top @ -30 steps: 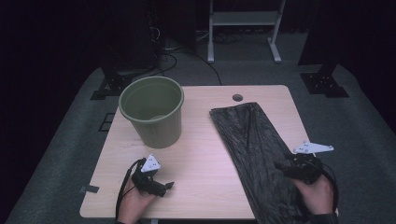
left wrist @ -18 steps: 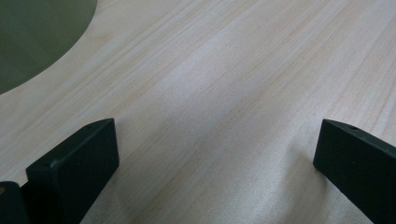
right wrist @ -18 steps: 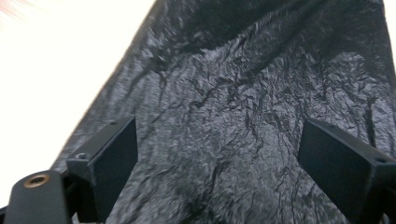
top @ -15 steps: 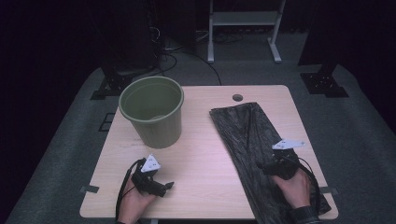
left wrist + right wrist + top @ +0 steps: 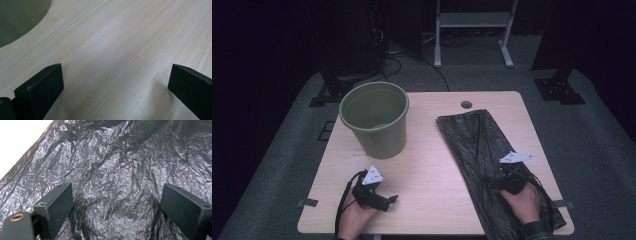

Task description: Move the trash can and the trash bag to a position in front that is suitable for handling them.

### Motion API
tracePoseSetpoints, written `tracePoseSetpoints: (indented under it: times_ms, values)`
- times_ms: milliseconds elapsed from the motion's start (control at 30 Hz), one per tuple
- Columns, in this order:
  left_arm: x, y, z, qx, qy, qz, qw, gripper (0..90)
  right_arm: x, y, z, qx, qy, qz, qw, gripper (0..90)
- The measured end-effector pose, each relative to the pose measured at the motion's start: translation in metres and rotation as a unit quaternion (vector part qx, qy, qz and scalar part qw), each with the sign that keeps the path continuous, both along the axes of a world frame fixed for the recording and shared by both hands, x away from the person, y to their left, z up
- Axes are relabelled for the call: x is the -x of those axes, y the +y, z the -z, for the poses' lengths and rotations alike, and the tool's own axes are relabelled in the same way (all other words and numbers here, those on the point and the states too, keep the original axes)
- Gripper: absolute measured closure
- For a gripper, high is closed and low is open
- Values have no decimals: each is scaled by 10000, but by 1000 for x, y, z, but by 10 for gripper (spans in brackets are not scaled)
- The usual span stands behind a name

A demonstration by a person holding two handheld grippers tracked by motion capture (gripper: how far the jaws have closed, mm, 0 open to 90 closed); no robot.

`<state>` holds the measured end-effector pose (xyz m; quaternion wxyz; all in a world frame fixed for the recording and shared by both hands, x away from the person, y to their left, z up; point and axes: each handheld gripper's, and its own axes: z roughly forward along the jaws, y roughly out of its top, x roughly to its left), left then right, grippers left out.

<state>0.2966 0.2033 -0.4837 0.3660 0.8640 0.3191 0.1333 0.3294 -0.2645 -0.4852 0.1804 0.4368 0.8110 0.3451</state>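
Right tongs — jaws spread, released — rest over the black bag, which lies flat right of the green bin; left tongs, also released, rest on the bare tabletop before the bin.

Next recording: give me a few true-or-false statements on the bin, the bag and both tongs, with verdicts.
1. The green bin stands upright on the table. True.
2. The black plastic bag is already inside the bin. False: it lies flat on the table, right of the bin.
3. The right tongs are open above the bag. True.
4. The left tongs are shut on the bin's rim. False: they are open over bare wood.
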Motion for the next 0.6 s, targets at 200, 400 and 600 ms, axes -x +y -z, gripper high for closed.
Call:
tracePoseSetpoints:
  times_ms: [200,400,600]
  values:
    - [3,2,-8,135,15,-18,9999,0,2,-1,1,-47,-65,17,10000,98]
    - [4,6,-19,254,-77,-59,9996,0,2,-1,1,-52,-65,15,10000,99]
    - [5,6,-35,290,-101,26,9995,0,2,-1,1,-52,-65,15,10000,99]
